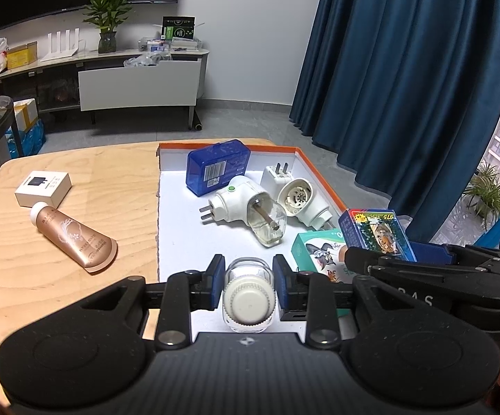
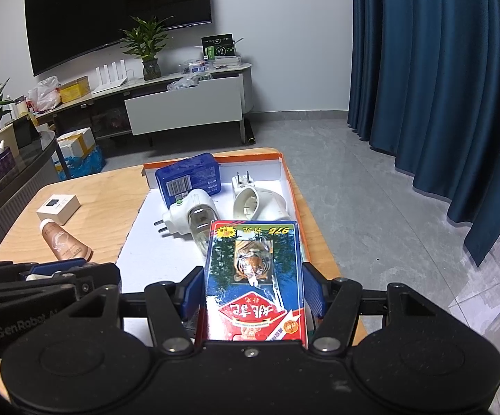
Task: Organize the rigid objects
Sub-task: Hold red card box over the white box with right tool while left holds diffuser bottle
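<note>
Both grippers are matte black with blue pads [image 1: 218, 269] on the fingers, silver pivot screws [image 2: 172, 344] behind them, round discs either side, and grey lettering [image 2: 25, 325] on the side.

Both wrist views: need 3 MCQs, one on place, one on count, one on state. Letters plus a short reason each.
1. Where does the hand cream tube lie?
A. inside the tray
B. on the bare wooden table, left of the tray
C. on the floor

2. How many white plug-in units lie in the orange-rimmed tray?
A. one
B. two
C. four

3. What is the left hand-held gripper doing?
A. shut on the small glass bottle
B. open and empty
C. shut on the tiger box

Key: 1 B, the tube rests on wood beside the small white box. 2 B, two units show side by side. 3 A, both pads press the bottle.
</note>
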`<state>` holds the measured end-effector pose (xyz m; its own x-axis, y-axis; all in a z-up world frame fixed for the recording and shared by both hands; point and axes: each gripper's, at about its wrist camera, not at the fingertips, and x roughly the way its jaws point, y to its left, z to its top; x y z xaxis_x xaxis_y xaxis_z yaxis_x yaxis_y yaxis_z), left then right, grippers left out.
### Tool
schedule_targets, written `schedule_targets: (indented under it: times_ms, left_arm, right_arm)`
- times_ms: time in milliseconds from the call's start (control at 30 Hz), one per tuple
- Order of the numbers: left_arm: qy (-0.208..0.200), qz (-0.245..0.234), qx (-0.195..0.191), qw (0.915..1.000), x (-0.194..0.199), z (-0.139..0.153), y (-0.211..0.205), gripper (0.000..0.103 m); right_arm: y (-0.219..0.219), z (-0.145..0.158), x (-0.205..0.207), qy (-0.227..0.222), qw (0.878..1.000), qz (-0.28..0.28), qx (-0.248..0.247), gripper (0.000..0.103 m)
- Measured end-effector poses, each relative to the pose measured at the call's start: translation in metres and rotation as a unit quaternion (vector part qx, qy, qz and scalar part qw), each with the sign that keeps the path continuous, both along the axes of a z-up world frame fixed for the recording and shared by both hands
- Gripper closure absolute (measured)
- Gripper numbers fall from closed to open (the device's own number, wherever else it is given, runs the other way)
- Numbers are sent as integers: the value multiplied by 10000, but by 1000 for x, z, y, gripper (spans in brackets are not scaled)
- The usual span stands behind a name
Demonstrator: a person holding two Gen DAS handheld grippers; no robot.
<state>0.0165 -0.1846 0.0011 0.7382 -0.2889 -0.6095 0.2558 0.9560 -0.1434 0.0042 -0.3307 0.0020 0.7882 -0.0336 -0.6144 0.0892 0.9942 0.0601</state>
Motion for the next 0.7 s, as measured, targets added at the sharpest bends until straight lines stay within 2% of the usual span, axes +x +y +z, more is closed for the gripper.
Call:
schedule_targets:
  times_ms: [700]
  left_arm:
    - [66,-18,-14,10000,2,-2,-1,72]
  right_arm:
    - [0,-1,1,12,10000,1,1,32]
